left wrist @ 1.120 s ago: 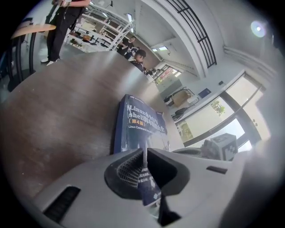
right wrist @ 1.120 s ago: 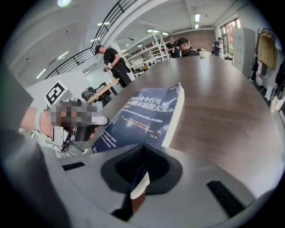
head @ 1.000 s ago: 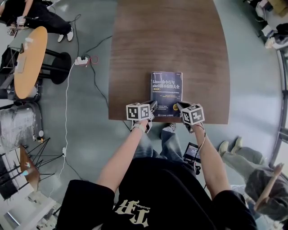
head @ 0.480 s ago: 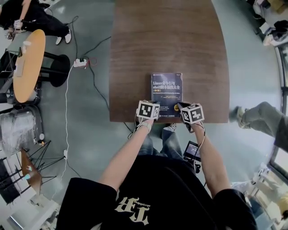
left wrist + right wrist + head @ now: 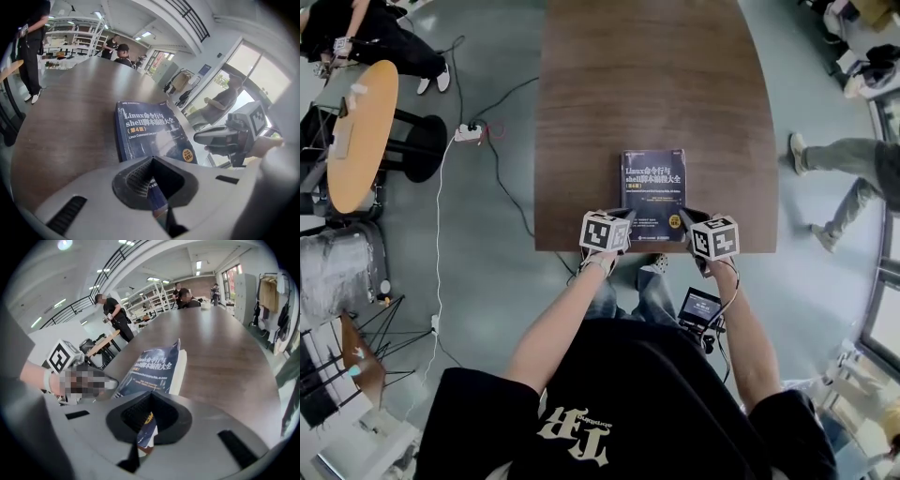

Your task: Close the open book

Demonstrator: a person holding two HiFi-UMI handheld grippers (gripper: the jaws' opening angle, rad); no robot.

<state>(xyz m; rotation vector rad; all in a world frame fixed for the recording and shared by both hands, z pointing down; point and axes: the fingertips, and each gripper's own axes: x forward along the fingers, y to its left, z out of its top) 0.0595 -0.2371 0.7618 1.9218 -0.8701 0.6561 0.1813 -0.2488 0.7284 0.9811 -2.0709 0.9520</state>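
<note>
left gripper (image 5: pixel 622 218): jaws are closing flat on a thin blue sliver at the book's near-left corner. It looks like the cover edge, and I can't tell if any pages are caught in with it.
book (image 5: pixel 652 187): is lying front cover up on the table (image 5: pixel 656 84), with its near short edge just inside the table's near edge. It's reading as closed already, cover flat, and the page block is showing only along the right side in the right gripper view.
right gripper (image 5: pixel 684 217): jaws are pinching together on the same kind of sliver at the near-right corner, angling down into it.
key relation: the book is sitting straight ahead of both grippers, just beyond the tips. Both are touching its near edge, one per corner, with the title area lying between and past them.
long axis: is running away from the person, straight up the table and square to its near edge.
nearer hand: neither, both are already gripping the book.
next move (my read): both are likely heading for a release and a pull back toward the person. Letting go unevenly is risking skewing the book or lifting the cover.
vs a second ago: the left gripper is now sitting further right, tucked onto the corner instead of out to its left. The right gripper is holding roughly the same corner. The book is staying closed in the same spot.
</note>
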